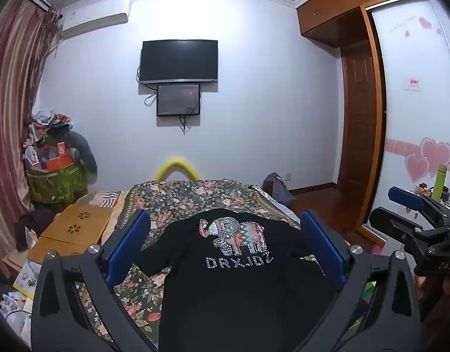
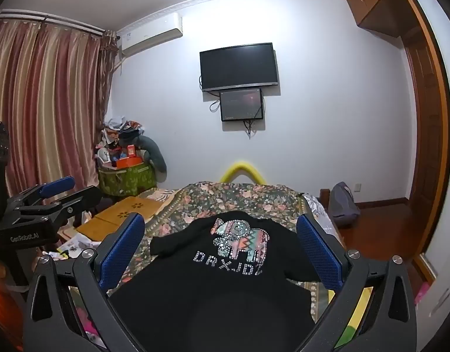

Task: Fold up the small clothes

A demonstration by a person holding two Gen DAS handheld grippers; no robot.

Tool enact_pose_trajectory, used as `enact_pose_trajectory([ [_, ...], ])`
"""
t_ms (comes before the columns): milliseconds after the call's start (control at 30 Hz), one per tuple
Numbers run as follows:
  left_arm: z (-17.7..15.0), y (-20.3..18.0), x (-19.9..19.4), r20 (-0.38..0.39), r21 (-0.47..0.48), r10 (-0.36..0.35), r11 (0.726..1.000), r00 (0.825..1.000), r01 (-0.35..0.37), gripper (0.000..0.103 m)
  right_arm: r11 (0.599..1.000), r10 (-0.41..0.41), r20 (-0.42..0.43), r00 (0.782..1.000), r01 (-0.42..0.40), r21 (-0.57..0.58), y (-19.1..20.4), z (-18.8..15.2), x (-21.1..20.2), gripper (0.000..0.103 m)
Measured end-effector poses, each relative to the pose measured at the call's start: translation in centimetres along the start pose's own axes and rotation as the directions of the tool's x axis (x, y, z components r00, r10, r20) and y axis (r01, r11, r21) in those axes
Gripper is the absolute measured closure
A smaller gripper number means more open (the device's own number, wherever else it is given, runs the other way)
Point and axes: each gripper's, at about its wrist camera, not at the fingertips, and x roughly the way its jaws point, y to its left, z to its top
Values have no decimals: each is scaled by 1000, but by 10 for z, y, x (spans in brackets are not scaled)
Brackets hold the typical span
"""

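- We lose the black shirt's (image 1: 239, 278) hem behind our tongs.
- Its long axis runs toward the television (image 1: 179, 61), collar farthest.
- Left gripper (image 1: 225, 246) and right gripper (image 2: 220, 248): both spread, empty.

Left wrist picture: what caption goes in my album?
Open left gripper above a black elephant shirt spread on a floral bedspread.

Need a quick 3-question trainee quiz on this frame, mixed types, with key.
1. True or false: the black T-shirt with the rhinestone elephant print lies spread flat on the floral bedspread.
2. Is the left claw or the right claw gripping fabric?
3. The wall-mounted black television is: A) on B) off

Key: 1 true; 2 neither, both open and empty; 3 B
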Motion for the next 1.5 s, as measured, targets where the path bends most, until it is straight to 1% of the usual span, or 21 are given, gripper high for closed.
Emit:
enact_pose_trajectory([
  [233, 2, 15, 2, -16, -33, -6, 999, 1000, 6, 0, 1000, -4, 2, 1000, 4, 3, 0, 0, -1, 0],
  [267, 6, 9, 5, -6, -3, -14, 1000, 1000, 14, 0, 1000, -4, 0, 1000, 4, 3, -1, 1, -1, 0],
  [300, 2, 2, 1, 1, 13, -15, 1000, 1000, 15, 0, 1000, -6, 0, 1000, 6, 4, -3, -3, 3, 0],
  [400, 4, 5, 1, 8, 12, -12, 1000, 1000, 12, 0, 1000, -12, 1, 1000, 12, 3, 0, -6, 4, 0],
  [467, 4, 7, 2, 11, 13, -8, 1000, 1000, 7, 0, 1000, -16, 2, 1000, 16, 4, -5, -5, 1, 0],
  [533, 0, 3, 2, 13, 17, -4, 1000, 1000, 4, 0, 1000, -18, -5, 1000, 18, 5, -4, -3, 4, 0],
  [833, -3, 3, 5, 14, 7, 2, 1000, 1000, -2, 0, 1000, -22, -7, 1000, 22, 5, -3, -3, 3, 0],
  [1500, 1, 6, 8, 13, -12, 12, 1000, 1000, -12, 0, 1000, -24, -11, 1000, 24, 4, -6, -2, 3, 0],
])
